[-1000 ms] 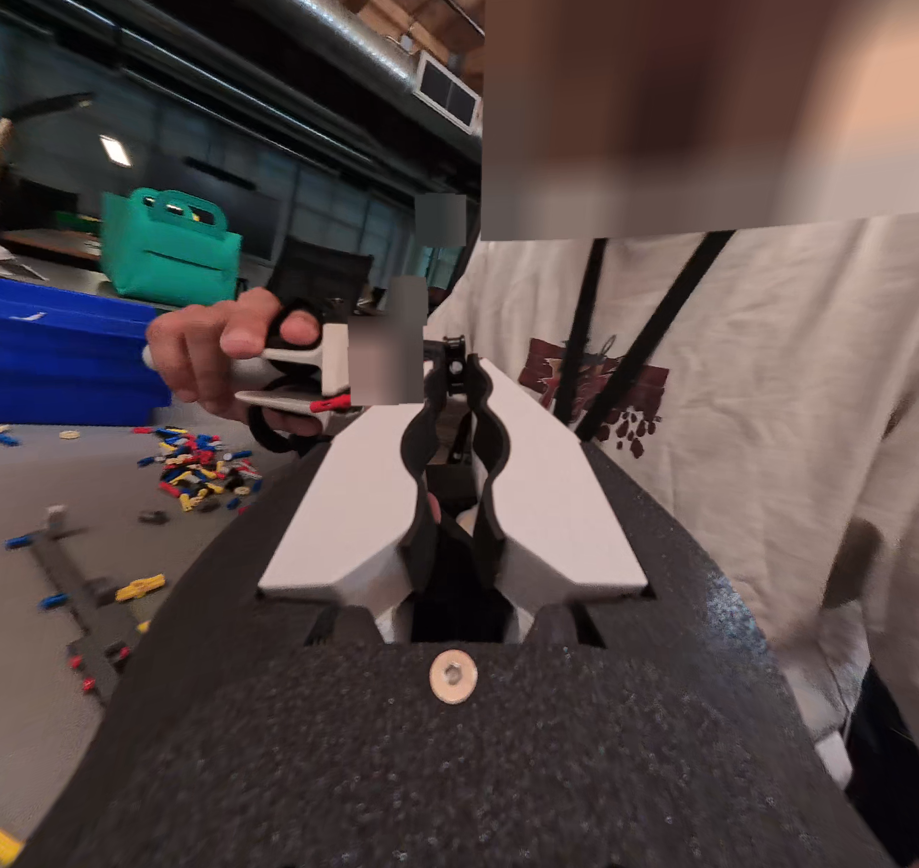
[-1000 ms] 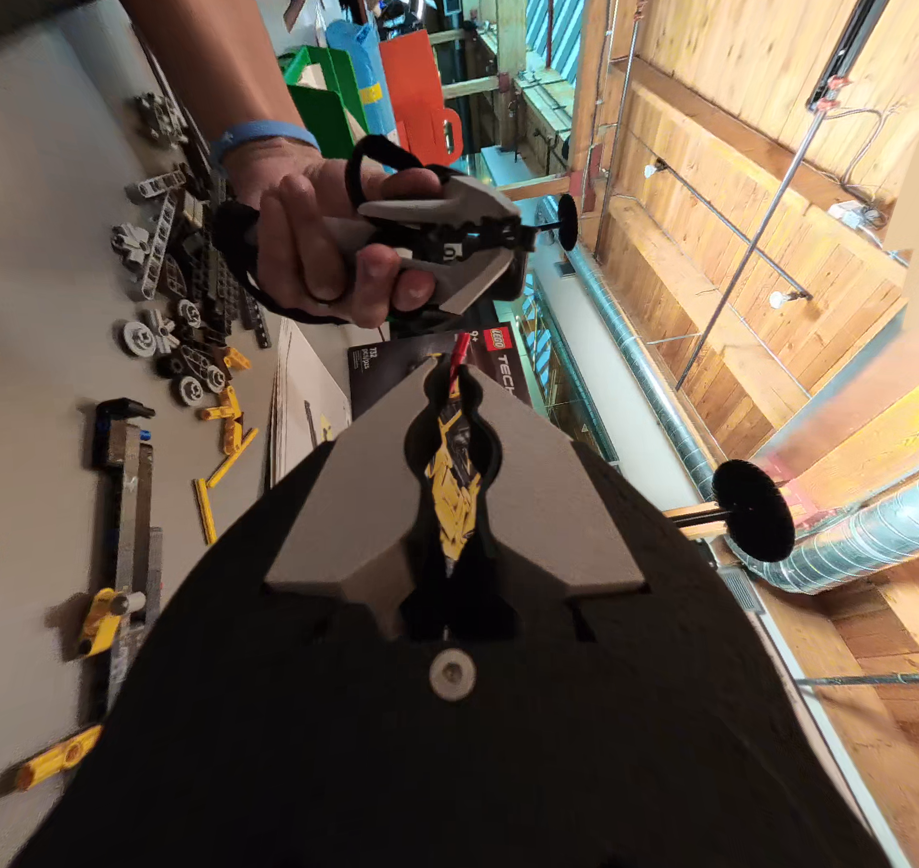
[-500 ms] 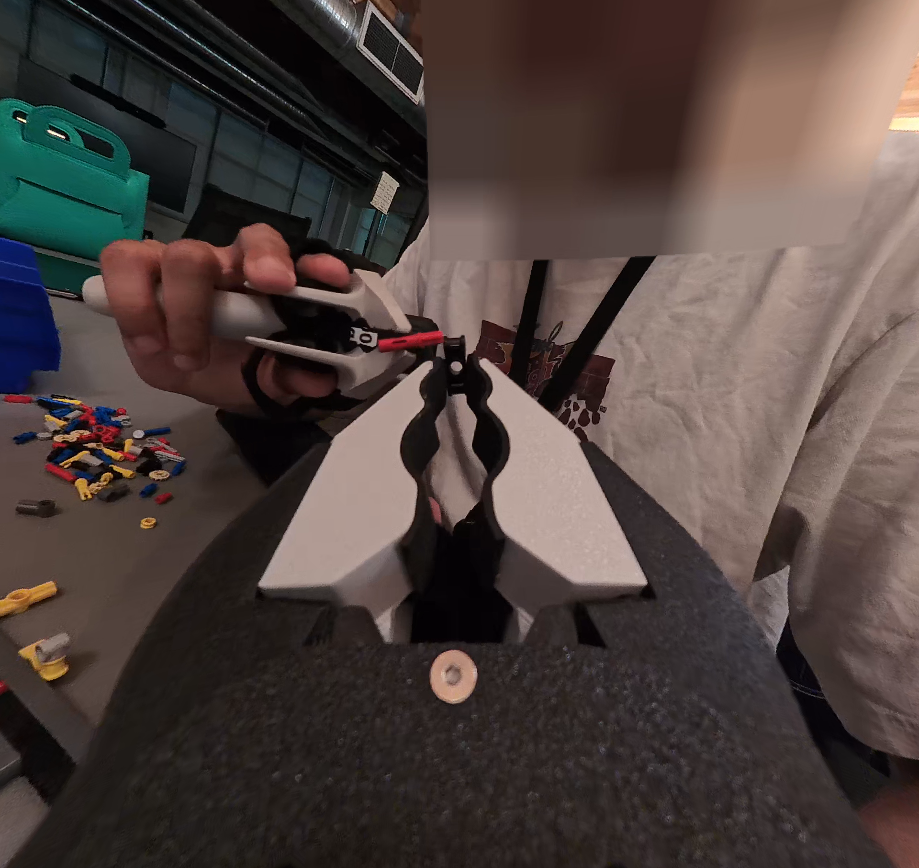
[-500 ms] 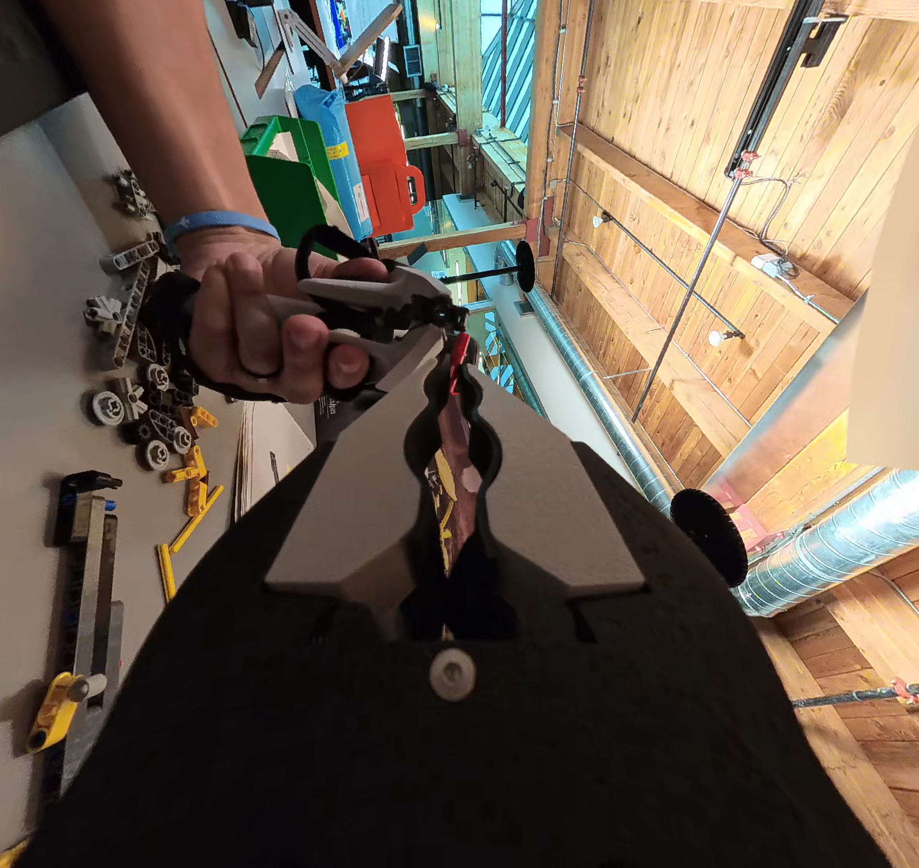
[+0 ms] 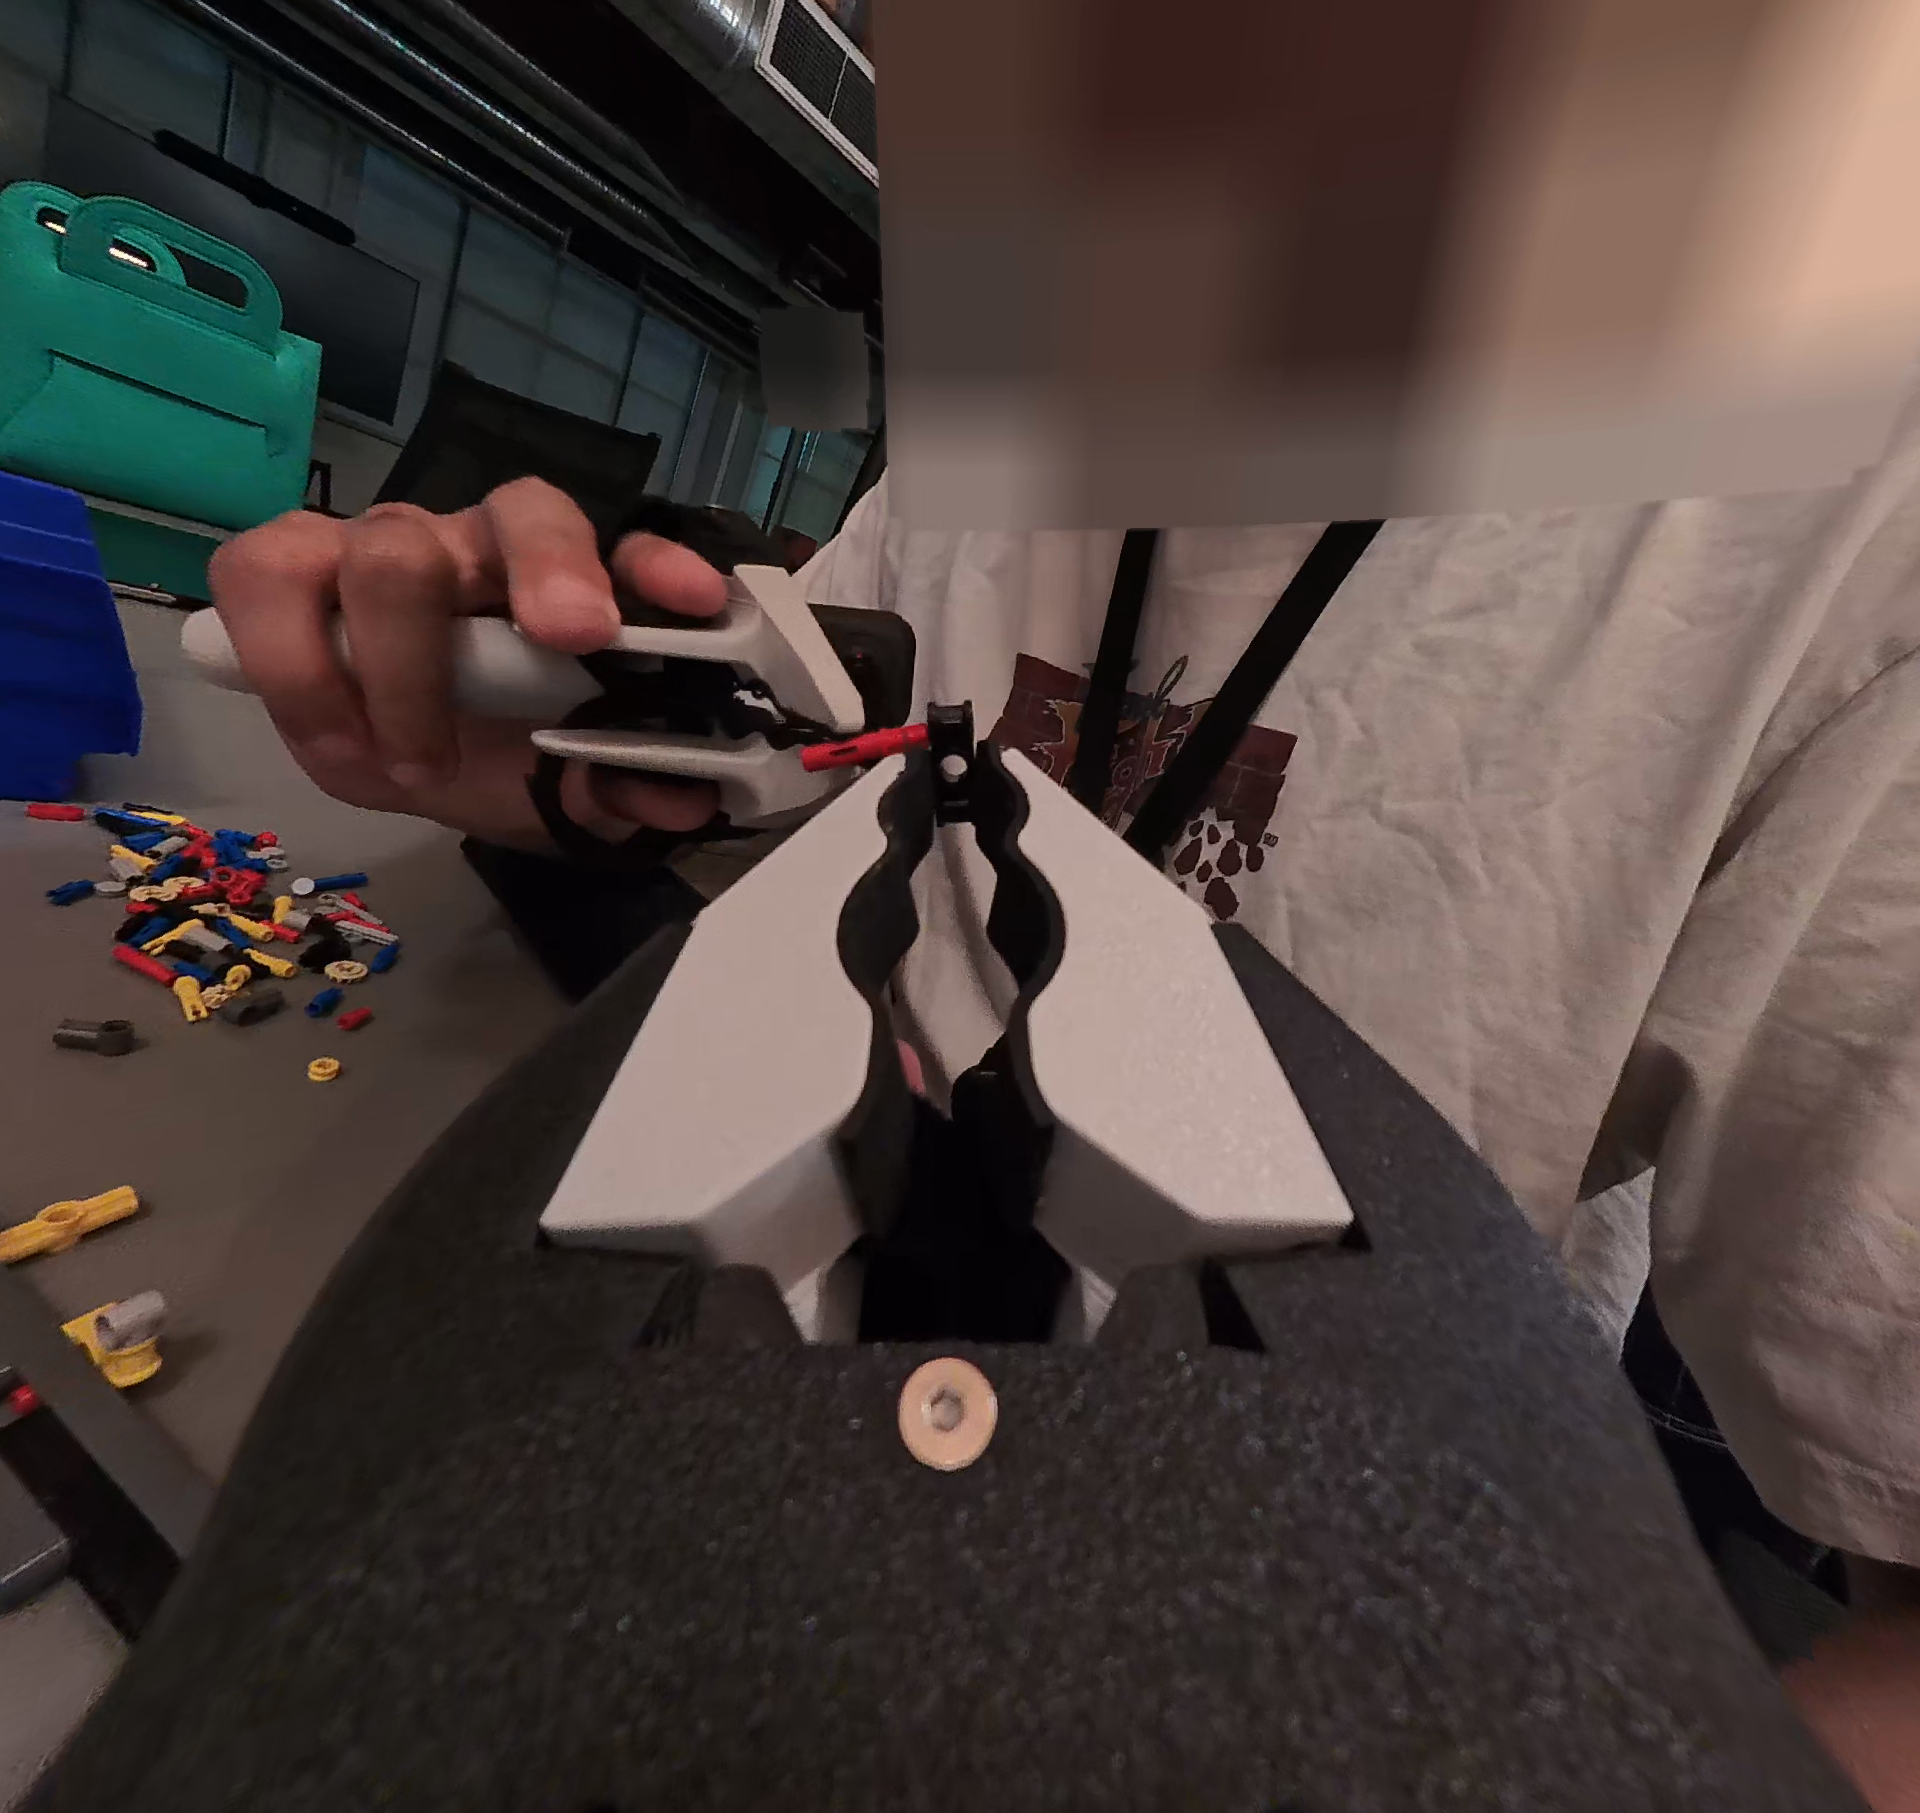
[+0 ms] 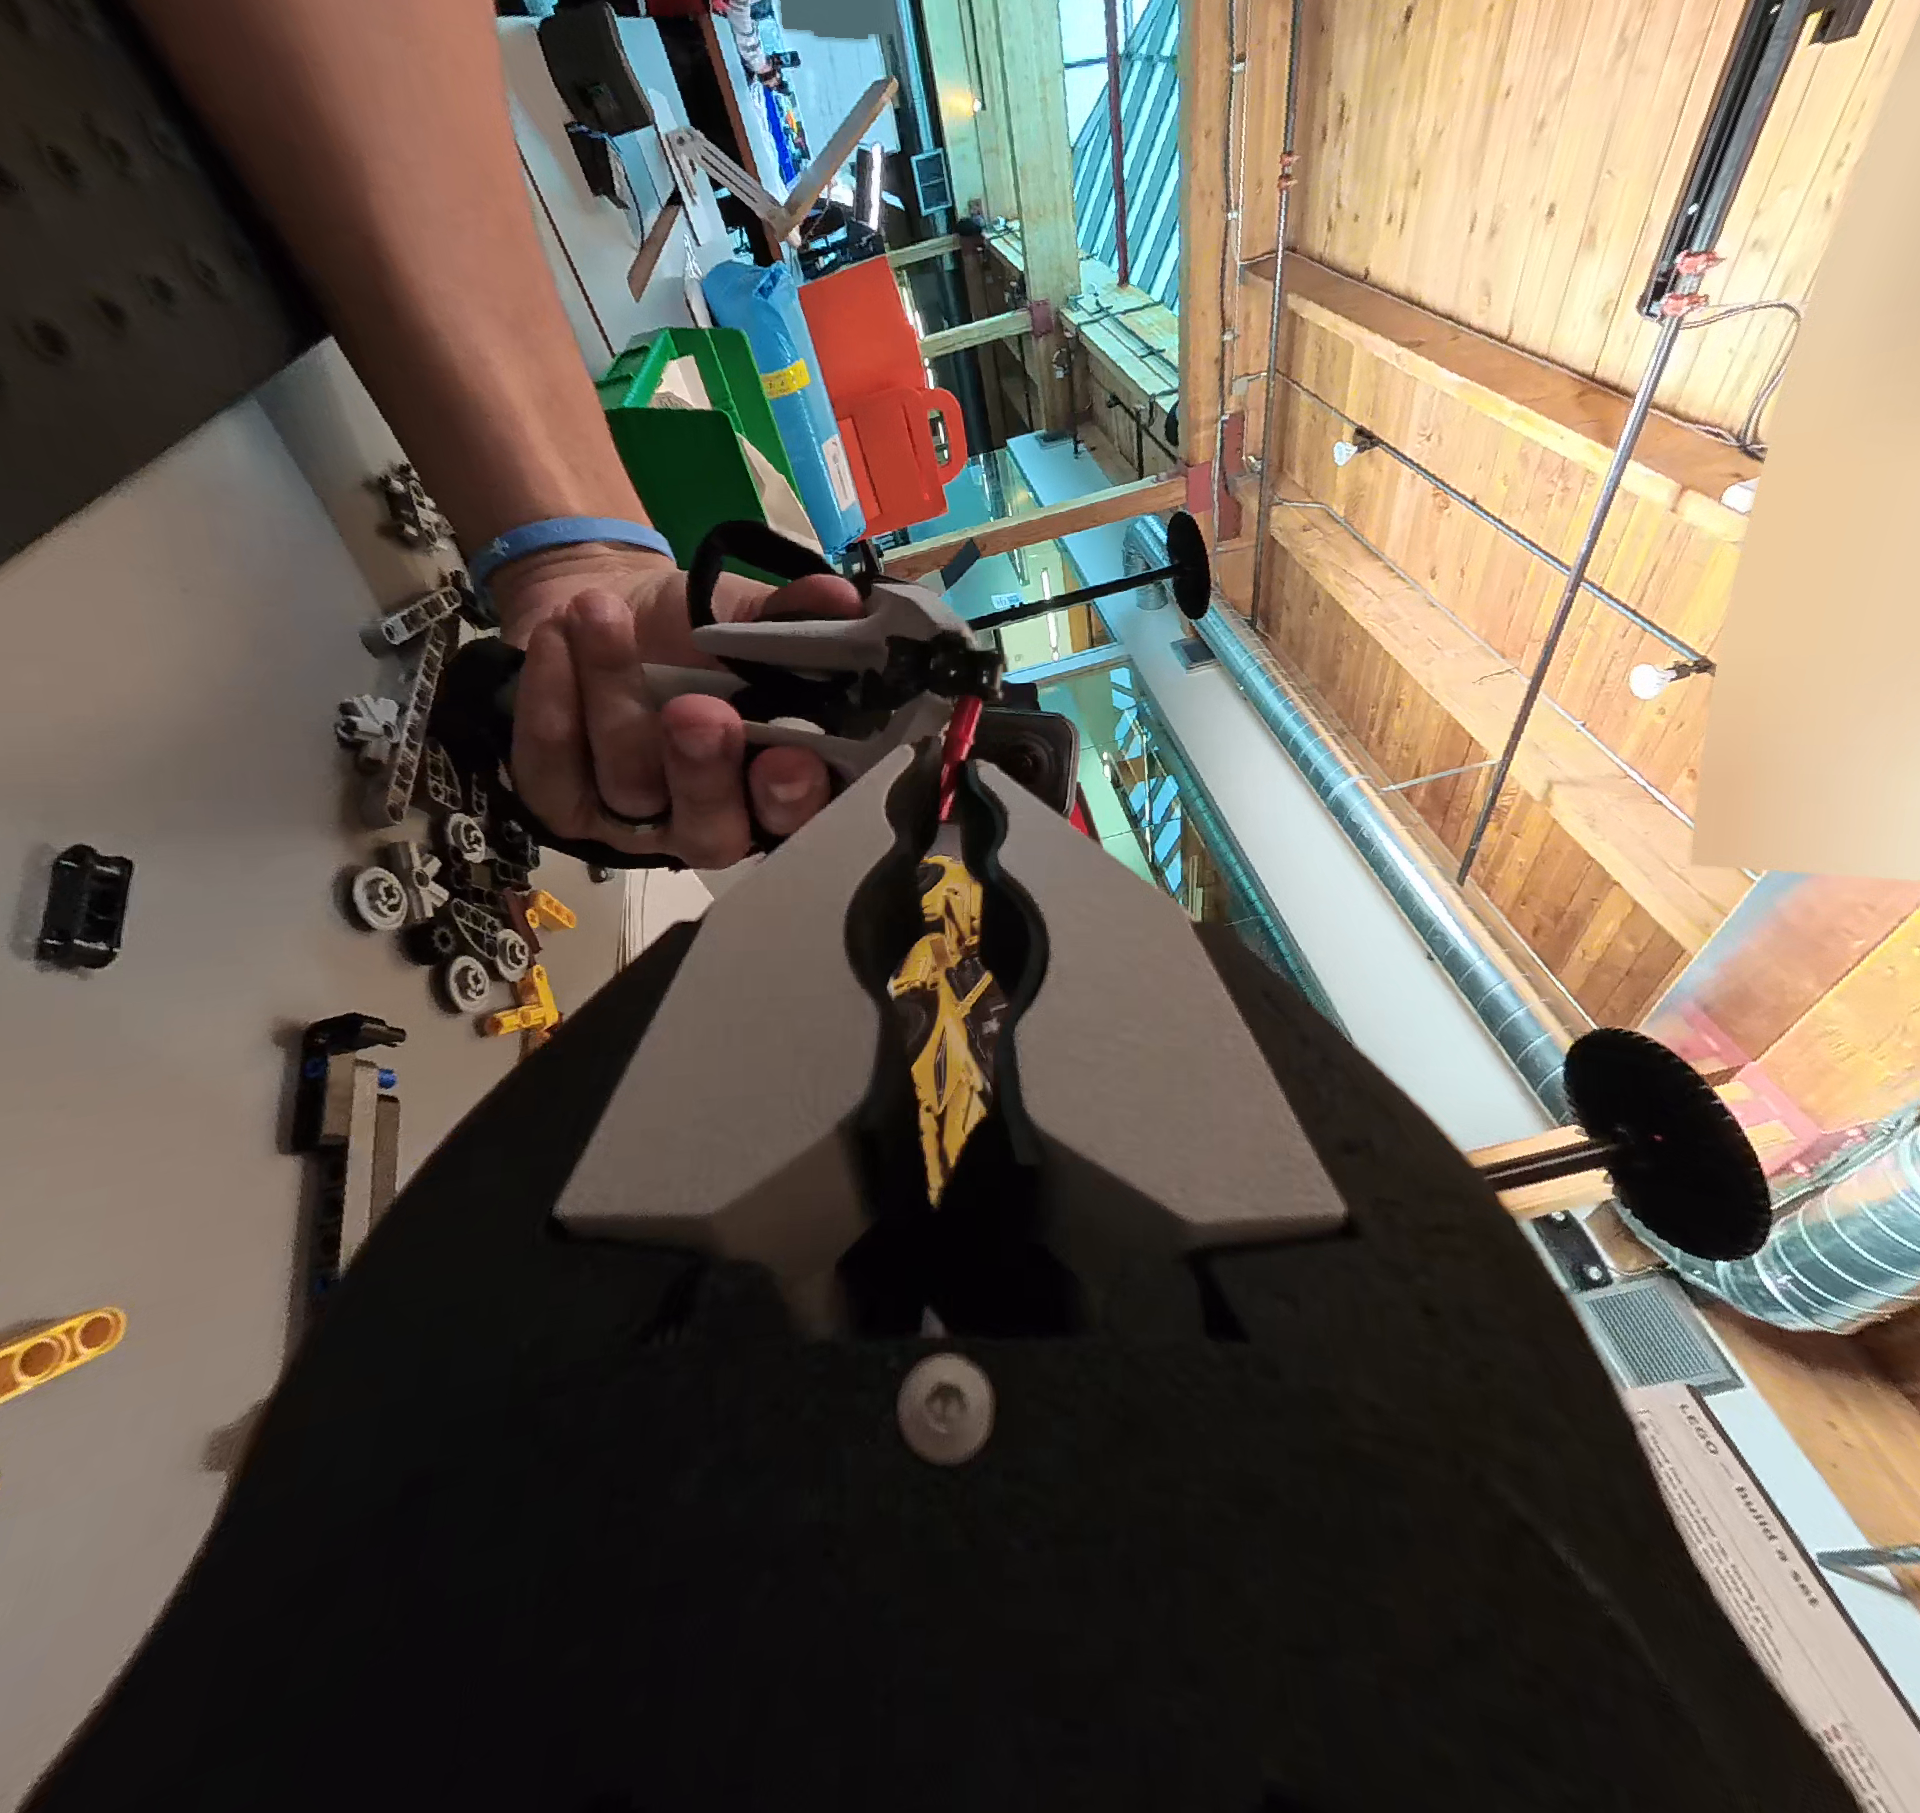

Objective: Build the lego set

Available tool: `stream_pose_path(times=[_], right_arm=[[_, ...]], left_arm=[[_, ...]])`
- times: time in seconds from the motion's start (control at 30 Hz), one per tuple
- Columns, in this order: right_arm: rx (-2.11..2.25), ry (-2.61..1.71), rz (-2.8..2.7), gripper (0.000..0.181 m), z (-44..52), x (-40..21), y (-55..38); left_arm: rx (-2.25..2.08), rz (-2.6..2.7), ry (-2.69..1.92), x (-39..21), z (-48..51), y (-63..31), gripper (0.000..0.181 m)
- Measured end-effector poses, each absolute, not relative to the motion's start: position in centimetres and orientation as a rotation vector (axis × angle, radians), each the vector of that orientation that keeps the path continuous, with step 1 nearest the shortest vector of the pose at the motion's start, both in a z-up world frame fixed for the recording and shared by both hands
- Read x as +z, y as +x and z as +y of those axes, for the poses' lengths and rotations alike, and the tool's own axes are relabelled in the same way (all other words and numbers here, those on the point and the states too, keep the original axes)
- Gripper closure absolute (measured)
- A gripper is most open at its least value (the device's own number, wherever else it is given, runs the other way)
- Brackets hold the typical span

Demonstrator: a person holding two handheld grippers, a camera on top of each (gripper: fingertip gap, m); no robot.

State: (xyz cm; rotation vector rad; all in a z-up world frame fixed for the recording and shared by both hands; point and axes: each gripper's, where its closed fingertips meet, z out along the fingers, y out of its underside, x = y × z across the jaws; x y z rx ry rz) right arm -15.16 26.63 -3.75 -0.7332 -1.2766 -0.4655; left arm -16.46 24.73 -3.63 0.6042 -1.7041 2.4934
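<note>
In the left wrist view my left gripper [image 5: 948,776] is shut on a small black connector piece [image 5: 948,729], held up in the air in front of a person's shirt. My right gripper [image 5: 836,761] comes in from the left, held in a hand, and is shut on a short red pin [image 5: 862,747]. The pin's tip touches the black piece from the side. In the right wrist view my right gripper [image 6: 951,792] grips the red pin [image 6: 961,740], which points at the black piece [image 6: 951,667] in the left gripper [image 6: 966,672].
A pile of small coloured pieces [image 5: 218,922] and loose yellow connectors [image 5: 68,1223] lie on the grey table [image 5: 312,1140]. Grey and black wheels and beams [image 6: 436,890] and a black beam assembly [image 6: 332,1140] lie below the hands. A teal bag [image 5: 135,392] and a blue bin [image 5: 52,641] stand behind. My left and right fingertips are right by each other.
The two grippers have come together. The red pin moved right toward the black piece and its tip now touches it. Both grippers stayed shut.
</note>
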Motion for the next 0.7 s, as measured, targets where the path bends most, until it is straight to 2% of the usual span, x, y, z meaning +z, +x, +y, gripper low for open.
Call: stream_pose_path(times=[0.7], right_arm=[[-0.440,-0.802,-1.317,0.179,26.7,-4.7,-14.9]], left_arm=[[2.453,-1.756,0.646,-4.5,24.6,-16.2,0.176]])
